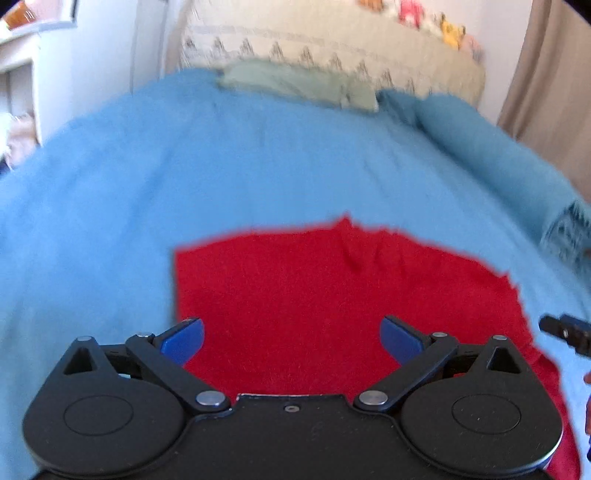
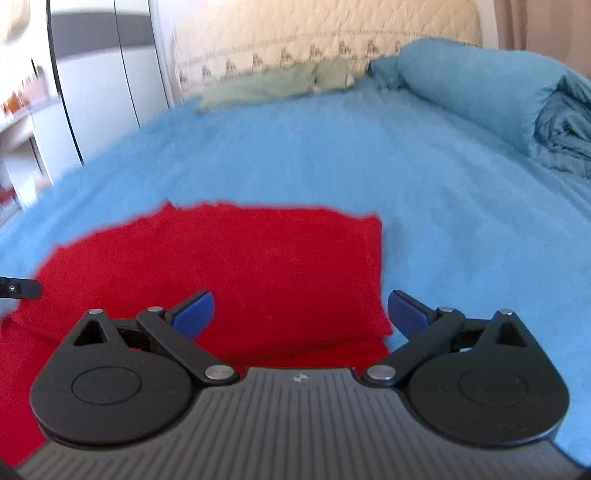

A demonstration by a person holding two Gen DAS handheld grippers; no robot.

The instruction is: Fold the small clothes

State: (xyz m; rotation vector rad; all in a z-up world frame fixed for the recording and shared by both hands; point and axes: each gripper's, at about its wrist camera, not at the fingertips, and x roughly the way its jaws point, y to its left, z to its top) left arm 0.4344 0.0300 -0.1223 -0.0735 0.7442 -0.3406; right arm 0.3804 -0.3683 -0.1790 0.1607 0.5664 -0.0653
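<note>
A red garment (image 1: 332,291) lies flat on the blue bed cover (image 1: 184,177), partly folded. In the right wrist view the red garment (image 2: 221,258) shows a folded layer with a straight right edge. My left gripper (image 1: 291,338) is open and empty, hovering over the garment's near left part. My right gripper (image 2: 300,312) is open and empty over the garment's near right edge. A tip of the right gripper shows at the right edge of the left wrist view (image 1: 565,330); a tip of the left gripper shows at the left edge of the right wrist view (image 2: 20,288).
A rolled blue blanket (image 2: 480,92) lies at the far right of the bed. A pale green cloth (image 2: 258,86) lies at the head by the beige headboard (image 2: 314,33). A white wardrobe (image 2: 103,92) stands left; a brown curtain (image 1: 554,81) hangs right.
</note>
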